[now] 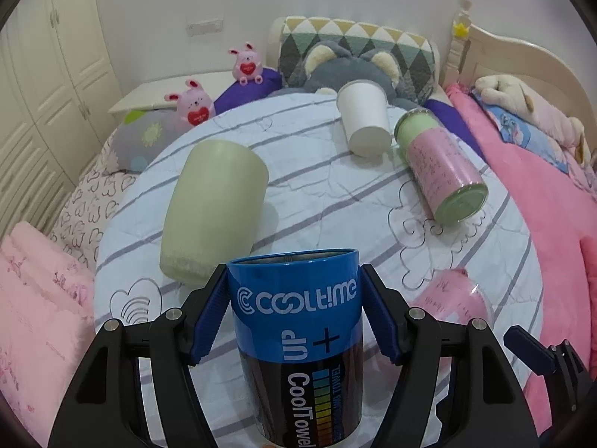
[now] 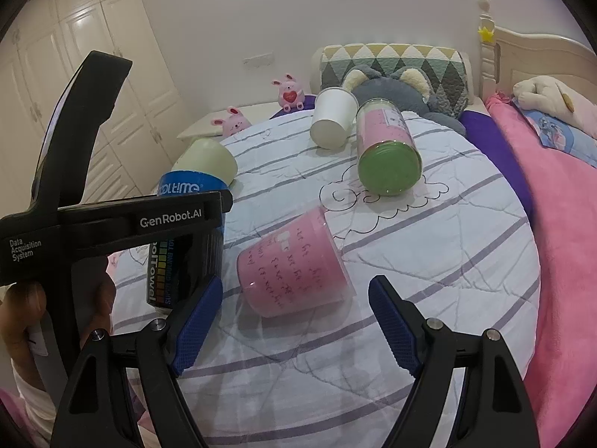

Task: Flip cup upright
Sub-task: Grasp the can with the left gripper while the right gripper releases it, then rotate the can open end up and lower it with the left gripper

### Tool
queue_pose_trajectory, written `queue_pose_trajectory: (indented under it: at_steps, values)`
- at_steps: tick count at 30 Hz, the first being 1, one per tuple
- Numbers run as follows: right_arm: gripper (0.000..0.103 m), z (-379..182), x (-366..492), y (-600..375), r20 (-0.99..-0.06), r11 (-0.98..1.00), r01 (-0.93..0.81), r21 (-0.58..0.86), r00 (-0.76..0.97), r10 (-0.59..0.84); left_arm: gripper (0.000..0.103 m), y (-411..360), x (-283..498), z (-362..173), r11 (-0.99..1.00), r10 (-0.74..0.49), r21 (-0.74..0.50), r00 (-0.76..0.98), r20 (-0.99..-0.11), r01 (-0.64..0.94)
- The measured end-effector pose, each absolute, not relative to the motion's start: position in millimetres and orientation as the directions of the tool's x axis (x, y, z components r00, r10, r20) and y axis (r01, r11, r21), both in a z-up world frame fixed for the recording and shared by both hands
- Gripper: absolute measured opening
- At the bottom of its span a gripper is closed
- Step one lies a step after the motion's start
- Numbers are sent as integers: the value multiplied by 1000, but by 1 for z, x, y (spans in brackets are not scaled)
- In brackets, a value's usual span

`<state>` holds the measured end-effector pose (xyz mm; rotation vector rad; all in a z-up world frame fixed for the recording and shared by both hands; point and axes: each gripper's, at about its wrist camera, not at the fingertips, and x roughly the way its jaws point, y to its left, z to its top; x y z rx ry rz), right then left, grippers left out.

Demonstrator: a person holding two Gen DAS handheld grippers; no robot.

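My left gripper (image 1: pixel 294 298) is shut on a blue and black CoolTime cup (image 1: pixel 298 321), its blue pads pressed on both sides near the open rim, which points away from the camera. The same cup (image 2: pixel 186 239) shows in the right wrist view, upright behind the left gripper body (image 2: pixel 123 220). My right gripper (image 2: pixel 294 310) is open and empty, just in front of a pink cup (image 2: pixel 294 265) lying on its side on the striped bed sheet (image 2: pixel 429 261). The pink cup shows partly in the left wrist view (image 1: pixel 451 298).
A pale green cup (image 1: pixel 212 209), a white paper cup (image 1: pixel 365 119) and a pink-labelled green cup (image 1: pixel 440 168) lie on their sides on the sheet. Grey plush toy (image 1: pixel 350 71), patterned pillow (image 1: pixel 358 37) and headboard (image 1: pixel 515 63) are behind. Pink blanket (image 1: pixel 541 201) lies at right.
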<state>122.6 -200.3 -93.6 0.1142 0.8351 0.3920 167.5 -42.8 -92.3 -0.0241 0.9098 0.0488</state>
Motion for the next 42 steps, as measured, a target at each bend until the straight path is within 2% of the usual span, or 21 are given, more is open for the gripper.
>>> queue_pose_trajectory:
  at_steps: [14,34,36,38,42]
  values:
    - [82,-94,134,-200,-686,925,-280,259,620,380,69,-47,178,-75,998,51,9,734,-678,-62]
    - [82,-93,122,-197,-681,923,-286,256,625,382,70,-47,150,-76,999,32,16,756,-654,-29]
    - [82,-93,120,-196,-679,925,-286,252,628,379,75,-48,148,-75,999,44,26,756,-653,-35]
    - [82,-92,120,-195,-677,926,-285,250,632,377,87,-46,143,-73,999,48,29,760,-649,-38]
    - [82,-89,118,-195,-674,927,-283,246,638,374,93,-43,135,-67,999,46,27,767,-640,-37]
